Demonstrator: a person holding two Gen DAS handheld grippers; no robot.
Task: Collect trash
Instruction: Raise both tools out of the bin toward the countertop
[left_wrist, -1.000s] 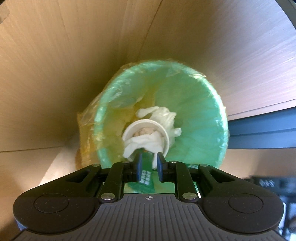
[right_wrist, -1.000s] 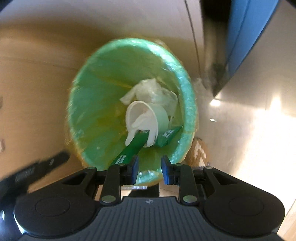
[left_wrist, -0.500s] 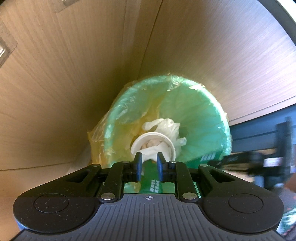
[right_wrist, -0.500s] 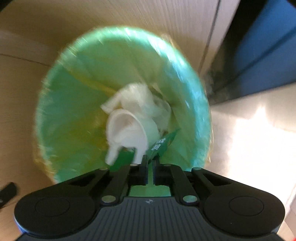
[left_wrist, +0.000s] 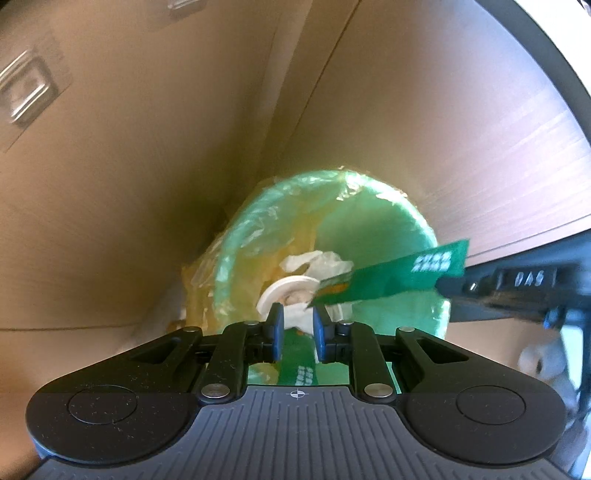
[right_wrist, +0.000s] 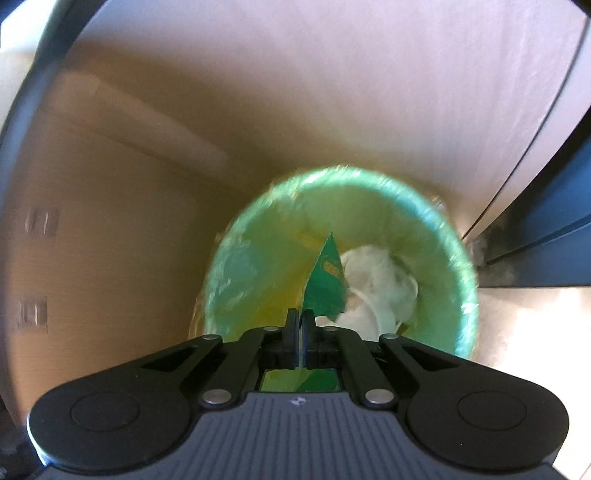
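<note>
Standing in a wood-panelled corner (left_wrist: 147, 184) on pale flooring (right_wrist: 535, 332), a round green plastic-lined bin (right_wrist: 436, 221) holds crumpled white paper (right_wrist: 380, 288). Right gripper (right_wrist: 302, 325) is clamped on a flat green wrapper (right_wrist: 325, 284). Left gripper (left_wrist: 297, 325) jaws stand slightly apart, gripping nothing.

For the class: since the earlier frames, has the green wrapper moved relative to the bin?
Yes. The green wrapper, pinched by the right gripper, has been lifted from the trash up toward the rim of the green bin.

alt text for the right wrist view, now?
The right gripper, shut on a green wrapper, holds it above a green bin lined with a clear bag. Crumpled white tissue lies inside the bin, which stands against wood-look panels.
</note>
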